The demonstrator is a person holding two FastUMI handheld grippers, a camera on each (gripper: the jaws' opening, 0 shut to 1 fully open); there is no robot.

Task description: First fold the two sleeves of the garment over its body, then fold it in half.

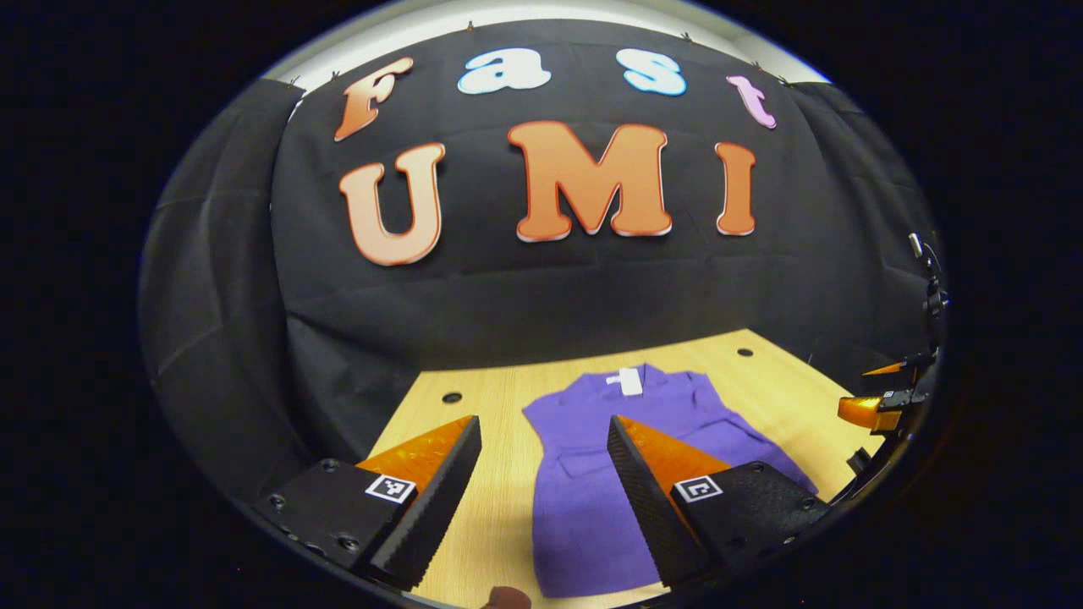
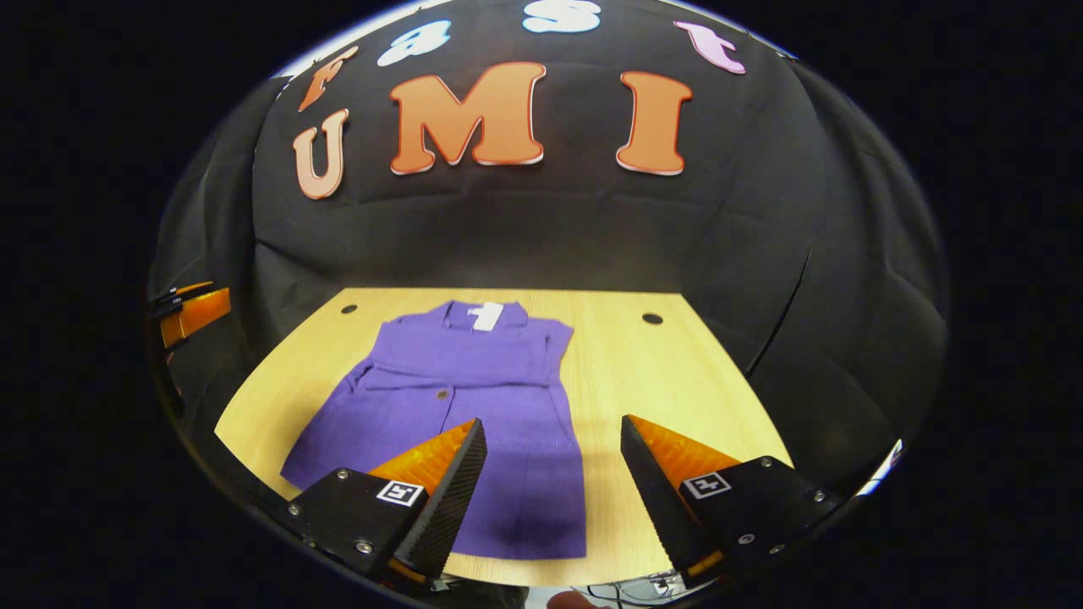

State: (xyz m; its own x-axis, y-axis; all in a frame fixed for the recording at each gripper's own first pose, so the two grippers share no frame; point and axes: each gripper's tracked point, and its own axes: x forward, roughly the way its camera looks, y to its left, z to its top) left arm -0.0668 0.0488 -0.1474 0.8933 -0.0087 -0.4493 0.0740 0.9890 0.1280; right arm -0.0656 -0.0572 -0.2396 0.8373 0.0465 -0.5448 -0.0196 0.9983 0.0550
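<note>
A purple garment [image 1: 584, 474] [image 2: 474, 406] lies flat on the wooden table [image 1: 499, 507] [image 2: 643, 381], collar at the far end with a white label [image 1: 630, 381] [image 2: 487, 315]. No sleeve sticks out to the side, and a folded band of cloth crosses the chest. My left gripper [image 1: 543, 423] hovers open over the garment's near left edge, nothing between its fingers. My right gripper [image 2: 554, 425] hovers open over the near right edge of the hem, also holding nothing. Each gripper also shows at the other view's rim: the right gripper [image 1: 880, 408], the left gripper [image 2: 195, 311].
The table has round holes near its far corners [image 1: 452, 397] [image 1: 744, 352] [image 2: 349, 309] [image 2: 651, 319]. Black cloth walls close the booth behind and beside the table. Bare wood lies on both sides of the garment. A person's fingertip [image 1: 506, 599] shows at the bottom.
</note>
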